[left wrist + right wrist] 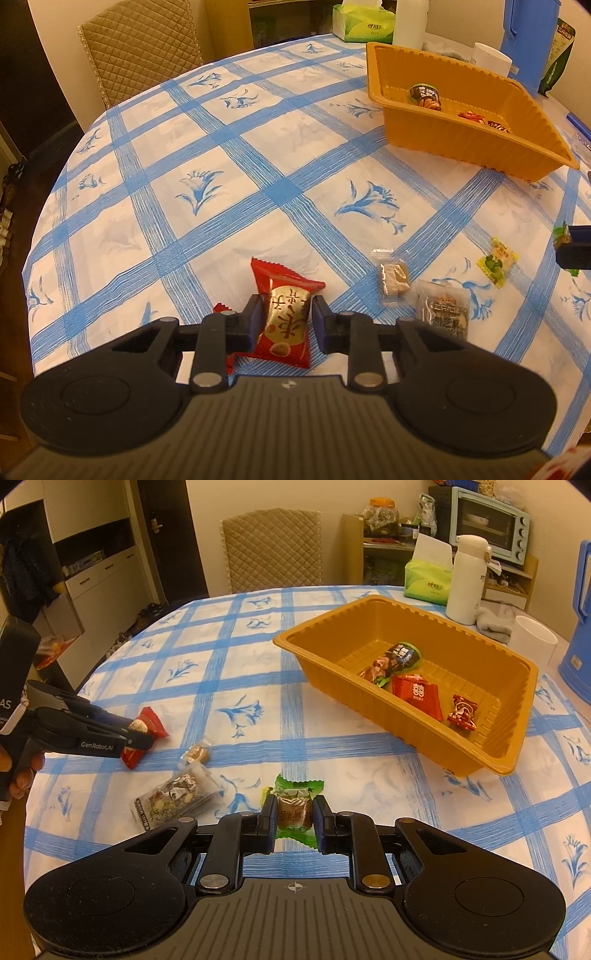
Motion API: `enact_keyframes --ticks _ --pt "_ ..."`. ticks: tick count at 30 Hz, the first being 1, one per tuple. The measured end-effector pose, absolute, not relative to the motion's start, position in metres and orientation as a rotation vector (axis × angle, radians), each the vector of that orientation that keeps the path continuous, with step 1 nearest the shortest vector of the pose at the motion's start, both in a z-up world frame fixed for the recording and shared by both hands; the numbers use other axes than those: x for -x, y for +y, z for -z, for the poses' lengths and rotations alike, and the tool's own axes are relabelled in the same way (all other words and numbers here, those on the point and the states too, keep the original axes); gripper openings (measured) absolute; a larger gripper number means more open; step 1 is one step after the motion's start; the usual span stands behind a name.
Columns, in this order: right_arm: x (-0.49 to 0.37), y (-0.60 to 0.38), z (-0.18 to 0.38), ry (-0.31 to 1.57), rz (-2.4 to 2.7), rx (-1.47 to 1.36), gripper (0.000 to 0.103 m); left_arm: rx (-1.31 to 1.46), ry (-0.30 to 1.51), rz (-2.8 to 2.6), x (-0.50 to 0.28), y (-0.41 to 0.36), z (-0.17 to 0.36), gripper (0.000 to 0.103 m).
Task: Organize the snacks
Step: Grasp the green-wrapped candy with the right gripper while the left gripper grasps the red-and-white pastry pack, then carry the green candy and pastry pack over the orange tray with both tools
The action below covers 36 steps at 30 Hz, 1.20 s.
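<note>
Red foil shows between the pads of the left claw (284, 317): a red snack packet (286, 321) with a gold label, lying on the surface (221, 184), which wears a blue-and-white checked cloth. The left pad presses on the wrapper and the right one sits at its edge, so the claw is clamped on the packet. The right claw (294, 818) is clamped on a green-wrapped candy (295, 812), held just above the cloth.

An orange tray (369, 705) stands farther back on the surface, toward the right. Inside it lie a dark-green snack pack (397, 659), a red packet (417, 694) and a small red candy (461, 712).

Loose on the cloth between the two claws lie a small clear-wrapped brown sweet (195, 755) and a larger clear-wrapped nut bar (177, 797). A yellow-green candy (496, 260) lies to the right of them in the left wrist view.

Behind the tray stand a green tissue pack (424, 579), a white flask (467, 579) and a blue jug (578, 635).
</note>
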State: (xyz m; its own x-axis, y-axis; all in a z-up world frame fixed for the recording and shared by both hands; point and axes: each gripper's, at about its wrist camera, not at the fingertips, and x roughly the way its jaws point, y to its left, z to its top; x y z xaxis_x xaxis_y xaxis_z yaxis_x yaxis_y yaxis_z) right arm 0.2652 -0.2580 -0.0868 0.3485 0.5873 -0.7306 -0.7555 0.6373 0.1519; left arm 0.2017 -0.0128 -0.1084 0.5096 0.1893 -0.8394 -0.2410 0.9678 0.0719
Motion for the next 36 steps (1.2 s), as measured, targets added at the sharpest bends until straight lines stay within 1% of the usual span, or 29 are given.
enact_keyframes --ticks 8,20,36 --pt "-0.266 -0.258 0.087 0.843 -0.882 0.227 0.02 0.054 1.004 -0.259 -0.204 -0.014 0.108 0.021" --pt "-0.27 -0.263 0.082 0.833 -0.894 0.215 0.02 0.057 0.983 -0.25 -0.201 -0.019 0.096 0.021" --pt "-0.28 -0.277 0.069 0.809 -0.905 0.183 0.02 0.048 0.9 -0.208 -0.207 -0.039 0.054 0.021"
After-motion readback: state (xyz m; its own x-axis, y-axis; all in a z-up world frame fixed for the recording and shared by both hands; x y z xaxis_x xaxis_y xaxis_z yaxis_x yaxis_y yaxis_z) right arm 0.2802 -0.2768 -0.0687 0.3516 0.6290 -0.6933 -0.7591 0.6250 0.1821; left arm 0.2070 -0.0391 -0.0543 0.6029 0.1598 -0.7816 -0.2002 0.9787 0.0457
